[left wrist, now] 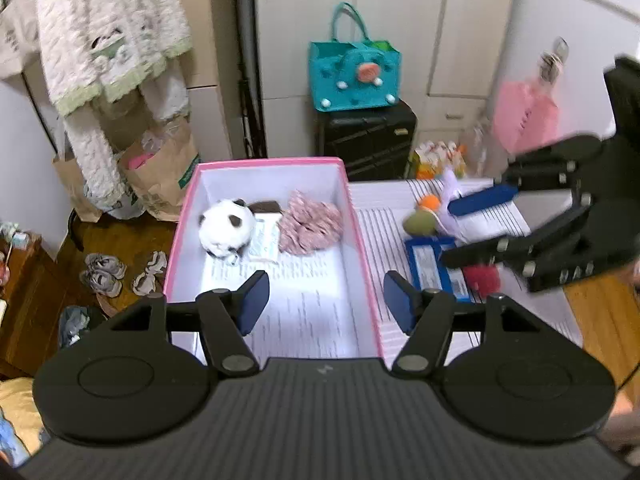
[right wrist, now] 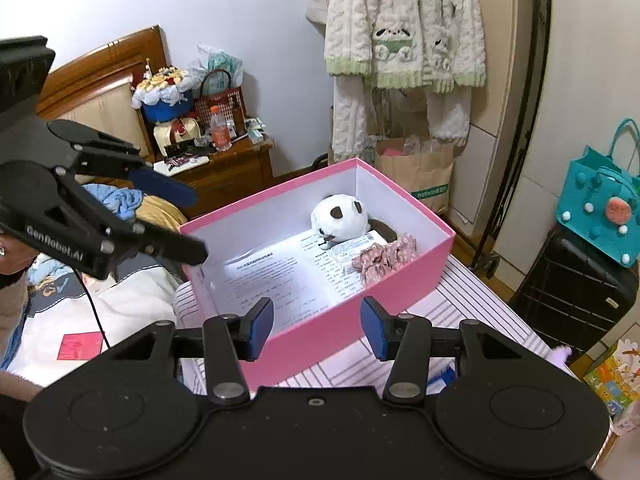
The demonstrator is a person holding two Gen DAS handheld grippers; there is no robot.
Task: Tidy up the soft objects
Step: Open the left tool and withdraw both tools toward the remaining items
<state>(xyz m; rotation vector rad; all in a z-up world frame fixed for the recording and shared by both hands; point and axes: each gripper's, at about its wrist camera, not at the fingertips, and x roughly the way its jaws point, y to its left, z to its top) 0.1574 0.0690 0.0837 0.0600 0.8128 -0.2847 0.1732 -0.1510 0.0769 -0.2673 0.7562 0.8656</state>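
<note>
A pink box (left wrist: 362, 240) (right wrist: 320, 332) stands on a striped cloth. Inside it lie a white panda plush (left wrist: 226, 226) (right wrist: 338, 216) and a pink patterned scrunchie (left wrist: 310, 220) (right wrist: 384, 258) on printed paper. My left gripper (left wrist: 326, 304) (right wrist: 192, 224) is open and empty above the box's near end. My right gripper (right wrist: 318, 326) (left wrist: 460, 230) is open and empty; in the left wrist view its jaws reach over a pile of soft toys right of the box: a lilac plush (left wrist: 456, 190), an orange ball (left wrist: 429, 202), a green ball (left wrist: 419, 223) and a red pompom (left wrist: 482, 278).
A blue-framed card (left wrist: 434, 266) lies beside the pile. A black suitcase (left wrist: 366, 140) (right wrist: 572, 292) carries a teal bag (left wrist: 354, 76) (right wrist: 604, 204). Brown paper bags (left wrist: 160, 172) and shoes (left wrist: 102, 274) sit on the floor left. A bed (right wrist: 92, 312) and nightstand (right wrist: 224, 168) lie beyond.
</note>
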